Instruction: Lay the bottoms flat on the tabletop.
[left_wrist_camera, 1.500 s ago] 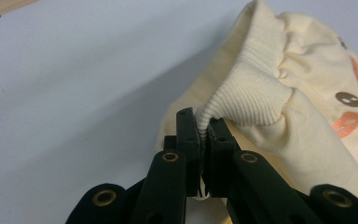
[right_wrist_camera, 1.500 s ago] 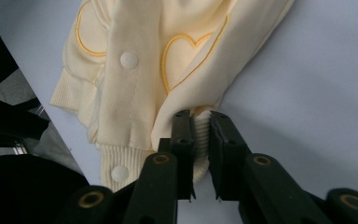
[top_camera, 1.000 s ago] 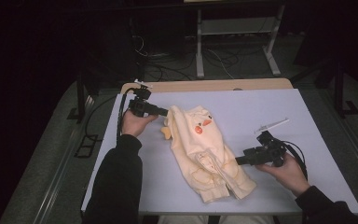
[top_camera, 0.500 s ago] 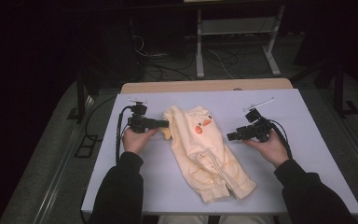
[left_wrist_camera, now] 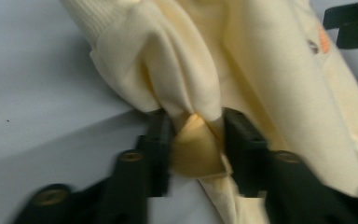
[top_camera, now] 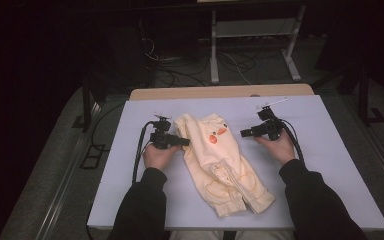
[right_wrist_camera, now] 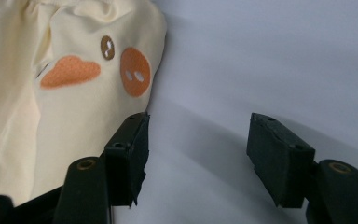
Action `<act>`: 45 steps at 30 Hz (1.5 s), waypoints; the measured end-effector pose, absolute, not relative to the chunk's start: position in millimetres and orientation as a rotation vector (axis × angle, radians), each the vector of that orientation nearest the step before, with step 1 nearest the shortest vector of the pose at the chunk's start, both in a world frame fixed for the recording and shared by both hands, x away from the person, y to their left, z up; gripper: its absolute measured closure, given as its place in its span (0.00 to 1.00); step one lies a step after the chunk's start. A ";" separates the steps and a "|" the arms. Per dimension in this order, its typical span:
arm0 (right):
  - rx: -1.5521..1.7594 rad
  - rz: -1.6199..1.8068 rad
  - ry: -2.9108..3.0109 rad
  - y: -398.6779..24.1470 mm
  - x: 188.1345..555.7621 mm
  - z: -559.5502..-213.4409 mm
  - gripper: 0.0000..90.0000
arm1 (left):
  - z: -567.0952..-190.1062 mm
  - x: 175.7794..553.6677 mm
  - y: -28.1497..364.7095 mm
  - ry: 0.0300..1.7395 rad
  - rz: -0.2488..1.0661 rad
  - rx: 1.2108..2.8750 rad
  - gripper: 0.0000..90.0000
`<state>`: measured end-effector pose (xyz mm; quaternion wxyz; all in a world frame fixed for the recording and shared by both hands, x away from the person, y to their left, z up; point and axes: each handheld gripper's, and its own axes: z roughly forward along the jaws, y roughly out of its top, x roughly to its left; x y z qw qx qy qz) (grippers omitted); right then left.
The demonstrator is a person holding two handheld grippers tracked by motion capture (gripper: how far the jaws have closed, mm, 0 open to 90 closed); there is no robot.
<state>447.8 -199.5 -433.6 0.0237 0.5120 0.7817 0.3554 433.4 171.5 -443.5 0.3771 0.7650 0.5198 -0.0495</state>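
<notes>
**Left gripper pinches the garment's edge while the right lines up on the far side**

A person sits at a desk [top_camera: 330,150] covered in pale lilac-grey, a two-jaw gripper in each hand. A cream-yellow baby garment [top_camera: 220,165] lies crumpled in the middle of the desk, running from near the far edge down toward the near edge. An orange duck-like face is printed on its upper part.

The left gripper [top_camera: 184,142] sits at the garment's left edge. Its jaws have just been closing, and in the left gripper view a bunched fold of the fabric [left_wrist_camera: 186,88] is squeezed between the two black pads, so it looks clamped on the cloth.

The right gripper [top_camera: 245,133] points at the garment's right edge, near the printed face. Its jaws stand apart with nothing between them. In the right gripper view one jaw sits just beside the cloth's edge, and the other is over bare desk.

The step in hand appears to be taking hold of the garment at both sides, likely to lift or spread it flat. The next move calls for the right gripper to slide onto the cloth's edge and close on it.
</notes>
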 end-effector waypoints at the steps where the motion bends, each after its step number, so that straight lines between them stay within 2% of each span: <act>1: 1.585 1.100 2.420 -197.8 450.3 -434.5 0.42 | -444.5 433.7 172.5 1.322 -0.137 1.950 0.80; 2: 1.587 1.105 2.422 -195.3 452.9 -435.6 0.42 | -444.6 433.4 173.1 1.321 -0.141 1.940 0.86; 5: 1.586 1.102 2.433 -190.5 456.8 -438.2 0.42 | -442.6 430.0 178.9 1.311 -0.145 1.928 0.90; 19: 1.586 1.118 2.425 -177.7 474.7 -436.1 0.43 | -438.5 409.7 223.0 1.335 -0.202 1.911 0.90; 35: 1.490 1.182 2.574 -131.7 489.7 -445.6 0.44 | -447.0 400.3 238.1 1.348 -0.203 1.880 0.90; 37: 1.460 1.156 2.578 -126.6 490.1 -445.1 0.48 | -447.2 400.4 237.3 1.345 -0.203 1.881 0.90; 43: 1.381 1.083 2.609 -112.4 487.4 -441.2 0.86 | -445.8 399.6 236.0 1.336 -0.192 1.884 0.90; 45: 1.383 1.056 2.596 -110.6 485.4 -437.0 0.91 | -444.9 399.5 235.3 1.333 -0.190 1.884 0.90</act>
